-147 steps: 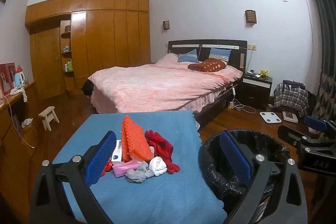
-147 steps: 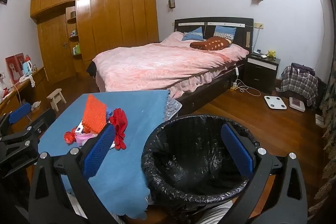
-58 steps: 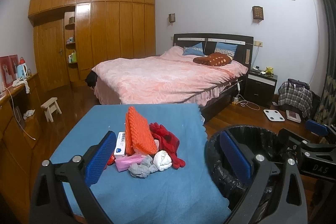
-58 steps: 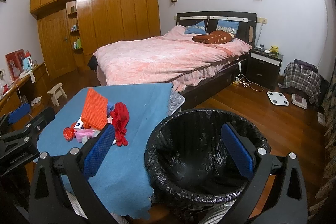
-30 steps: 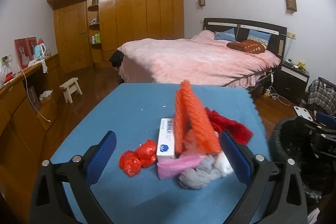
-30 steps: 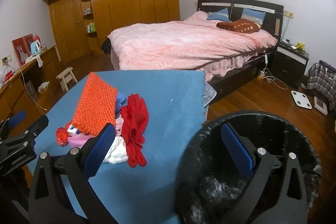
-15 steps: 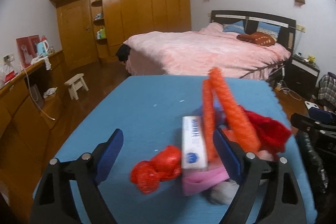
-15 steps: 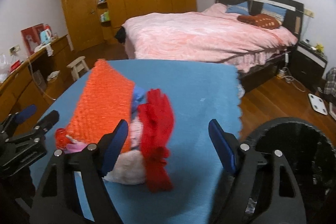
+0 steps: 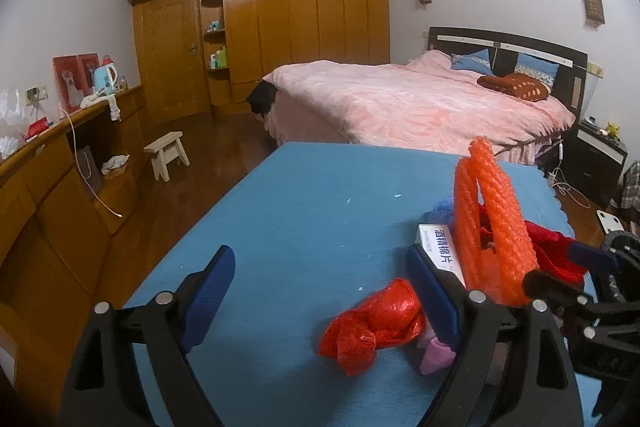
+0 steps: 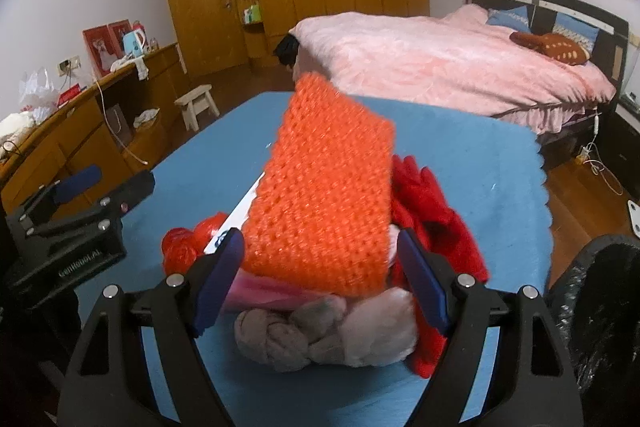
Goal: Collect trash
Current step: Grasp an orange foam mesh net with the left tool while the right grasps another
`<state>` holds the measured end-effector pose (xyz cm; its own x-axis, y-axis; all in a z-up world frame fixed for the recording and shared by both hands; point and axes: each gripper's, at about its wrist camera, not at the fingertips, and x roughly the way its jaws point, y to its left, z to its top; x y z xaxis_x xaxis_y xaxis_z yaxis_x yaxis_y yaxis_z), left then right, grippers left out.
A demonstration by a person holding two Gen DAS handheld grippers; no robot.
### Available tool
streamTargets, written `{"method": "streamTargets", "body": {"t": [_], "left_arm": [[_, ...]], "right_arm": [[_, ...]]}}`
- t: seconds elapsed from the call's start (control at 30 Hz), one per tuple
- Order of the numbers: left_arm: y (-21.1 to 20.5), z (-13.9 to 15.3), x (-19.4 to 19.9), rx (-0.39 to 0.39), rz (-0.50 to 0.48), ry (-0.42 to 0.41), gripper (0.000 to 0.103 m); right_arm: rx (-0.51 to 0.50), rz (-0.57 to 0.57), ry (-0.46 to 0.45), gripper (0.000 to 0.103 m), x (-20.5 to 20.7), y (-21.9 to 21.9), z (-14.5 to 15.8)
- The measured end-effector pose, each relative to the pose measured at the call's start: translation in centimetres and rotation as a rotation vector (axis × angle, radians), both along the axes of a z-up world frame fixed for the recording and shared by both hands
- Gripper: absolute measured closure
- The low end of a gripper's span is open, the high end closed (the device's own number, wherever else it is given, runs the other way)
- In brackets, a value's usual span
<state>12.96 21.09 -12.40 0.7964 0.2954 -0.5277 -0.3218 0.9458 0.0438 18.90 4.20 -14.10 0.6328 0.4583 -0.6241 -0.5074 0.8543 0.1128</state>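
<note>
On the blue-covered table [image 9: 312, 211] a small heap of trash sits toward the near right side. The left gripper [image 9: 320, 291] stands wide, nothing pressed between its pads; from its camera the crumpled red wrapper [image 9: 372, 327] lies just inside the right finger, and beyond that finger a white box with blue printing [image 9: 438, 247] leans against the orange bubble wrap [image 9: 492, 223], which is seen edge-on as two upright folds. A bit of pink plastic [image 9: 434, 357] peeks out beneath the finger. The right gripper shows at the far right of this view as a black frame with a blue tip [image 9: 592, 257].

The right gripper's [image 10: 320, 279] own camera gives the other face of the heap. Here the orange bubble wrap [image 10: 324, 195] is a broad sheet tilted up, its lower edge between the wide-standing fingers; I cannot tell whether the pads touch it. Under it lie a grey crumpled wad [image 10: 280, 331] and a pale pink one [image 10: 380, 327], touching each other, things the left view hides. A red glove [image 10: 432, 219] sprawls to the right of the sheet, and the red wrapper [image 10: 188, 241] sits at its left. The black-bagged trash bin [image 10: 596, 311] stands off the table's right edge, nearly out of the left camera's view. The left gripper [image 10: 80, 199] hovers at the heap's left.
</note>
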Motion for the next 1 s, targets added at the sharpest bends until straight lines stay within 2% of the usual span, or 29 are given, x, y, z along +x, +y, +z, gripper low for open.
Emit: {"method": "streamTargets", "body": {"t": [0.17,0.3,0.37,0.47,0.53,0.6,0.77,0.83,1.0], "left_arm": [[1.0,0.0,-0.1,-0.012,0.016,-0.001,0.018],[1.0,-0.1,-0.3,-0.017,0.013,-0.001,0.018],[1.0,0.0,-0.5,-0.013,0.009,-0.003,0.018],[1.0,0.2,-0.7,-0.023,0.003,-0.011,0.018],[0.8,0.3,-0.6,-0.030,-0.009,-0.017,0.018],[0.2,0.3,-0.3,-0.032,-0.025,-0.020,0.018],[-1.2,0.0,0.8,-0.065,-0.077,-0.015,0.018],[-1.9,-0.2,1.5,-0.074,-0.106,-0.009,0.026],[-4.1,-0.7,3.6,-0.061,-0.179,0.016,0.031]], "right_arm": [[-0.006,0.036,-0.024,0.026,-1.1,0.5,0.8],[-0.026,0.033,-0.015,0.026,-1.0,0.9,-0.1],[-0.036,0.026,-0.010,0.030,-0.5,1.2,-0.7],[-0.028,0.032,0.027,0.052,0.3,1.3,-1.4],[-0.006,0.050,0.048,0.074,0.7,0.8,-1.7],[0.013,0.058,0.052,0.087,0.7,0.3,-1.7],[0.052,0.040,0.039,0.089,0.9,-1.5,-0.7],[0.065,0.022,0.037,0.090,1.0,-2.2,-0.4],[0.076,-0.019,0.043,0.090,2.2,-4.1,-0.4]]}}
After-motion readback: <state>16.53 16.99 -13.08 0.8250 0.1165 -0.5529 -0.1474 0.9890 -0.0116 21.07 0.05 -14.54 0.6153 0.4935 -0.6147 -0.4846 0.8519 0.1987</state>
